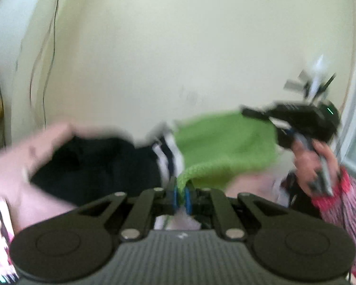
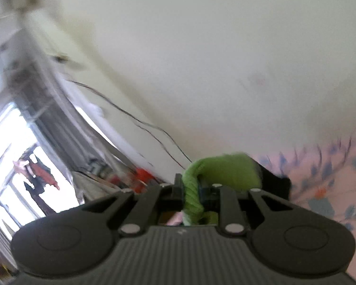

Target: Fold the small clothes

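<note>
a bright green knitted garment (image 1: pixel 225 147) hangs stretched in the air between the two grippers, held up in front of a pale cream wall (image 1: pixel 166 47). both views are smeared by motion blur, so its exact shape is hard to read. the left gripper (image 1: pixel 180 196) has its blue-padded fingers (image 1: pixel 175 194) pressed together on the garment's lower near edge. in the left wrist view the far upper corner of the green cloth reaches the right gripper (image 1: pixel 254 114), which the person's right hand (image 1: pixel 313 163) holds by its handle; a red and white striped sleeve (image 1: pixel 344 204) covers that wrist. in the right wrist view the right gripper (image 2: pixel 192 190) is clamped on a bunched roll of the same green knit (image 2: pixel 223 171), which rises from between the fingers and curls over to the right.

just left of the green cloth lies a black garment with white stripes (image 1: pixel 102 166), on pink bedding (image 1: pixel 9 156). the right wrist view shows the pink sheet with a blue leaf print (image 2: pixel 332 178) at the right, a bit of black cloth (image 2: pixel 276 184) behind the green roll, a thin dark cable (image 2: pixel 140 123) running along the wall, and a bright window (image 2: pixel 14 166) at the left.
</note>
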`<state>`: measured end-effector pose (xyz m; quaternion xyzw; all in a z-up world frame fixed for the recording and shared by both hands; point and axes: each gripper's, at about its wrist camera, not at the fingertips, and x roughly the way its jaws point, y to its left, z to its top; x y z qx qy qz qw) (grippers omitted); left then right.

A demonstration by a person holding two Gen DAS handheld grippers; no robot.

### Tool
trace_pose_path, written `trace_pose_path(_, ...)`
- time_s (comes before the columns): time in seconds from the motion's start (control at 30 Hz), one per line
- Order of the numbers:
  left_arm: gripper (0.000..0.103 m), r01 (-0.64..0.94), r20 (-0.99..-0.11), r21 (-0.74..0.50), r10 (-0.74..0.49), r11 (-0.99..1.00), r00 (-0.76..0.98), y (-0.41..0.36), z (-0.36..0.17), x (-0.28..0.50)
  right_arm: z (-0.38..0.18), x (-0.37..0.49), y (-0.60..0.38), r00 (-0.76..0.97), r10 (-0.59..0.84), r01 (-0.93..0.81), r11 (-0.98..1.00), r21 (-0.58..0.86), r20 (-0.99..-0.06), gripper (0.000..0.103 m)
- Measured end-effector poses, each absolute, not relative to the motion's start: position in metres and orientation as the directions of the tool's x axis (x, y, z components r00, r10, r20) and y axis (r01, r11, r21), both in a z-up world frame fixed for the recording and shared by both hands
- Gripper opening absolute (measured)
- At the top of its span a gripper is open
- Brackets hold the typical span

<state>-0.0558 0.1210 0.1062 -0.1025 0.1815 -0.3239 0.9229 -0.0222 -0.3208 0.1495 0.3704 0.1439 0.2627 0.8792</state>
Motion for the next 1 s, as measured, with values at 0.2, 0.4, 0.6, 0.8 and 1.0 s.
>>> trace_pose_path(0.2, 0.006, 0.610, 0.010, -0.256, -0.629, 0.750, 0.777, 0.156, 0.193, -0.114, 0.258, -0.162, -0.314, 0.845, 0.494, -0.512, 0.635, 0.578, 0.206, 0.016)
trace_pose_path(0.4, 0.006, 0.644, 0.205, -0.173, -0.612, 0.745, 0.764, 0.178, 0.280, -0.168, 0.337, -0.245, -0.289, 0.871, 0.387, -0.488, 0.755, 0.439, 0.303, 0.016)
trace_pose_path(0.6, 0.006, 0.675, 0.149, -0.140, -0.659, 0.724, 0.738, 0.153, 0.296, -0.156, 0.339, -0.254, -0.309, 0.914, 0.315, -0.402, 0.784, 0.474, 0.255, 0.015)
trace_pose_path(0.8, 0.006, 0.642, -0.007, -0.221, -0.660, 0.734, 0.751, 0.109, 0.250, -0.076, 0.277, -0.170, -0.345, 0.959, 0.277, -0.261, 0.776, 0.574, 0.062, 0.015)
trace_pose_path(1.0, 0.021, 0.456, -0.331, -0.140, -0.475, 0.879, 0.815, -0.002, 0.160, 0.079, 0.150, -0.013, -0.391, 0.956, 0.173, 0.009, 0.790, 0.613, -0.237, 0.059)
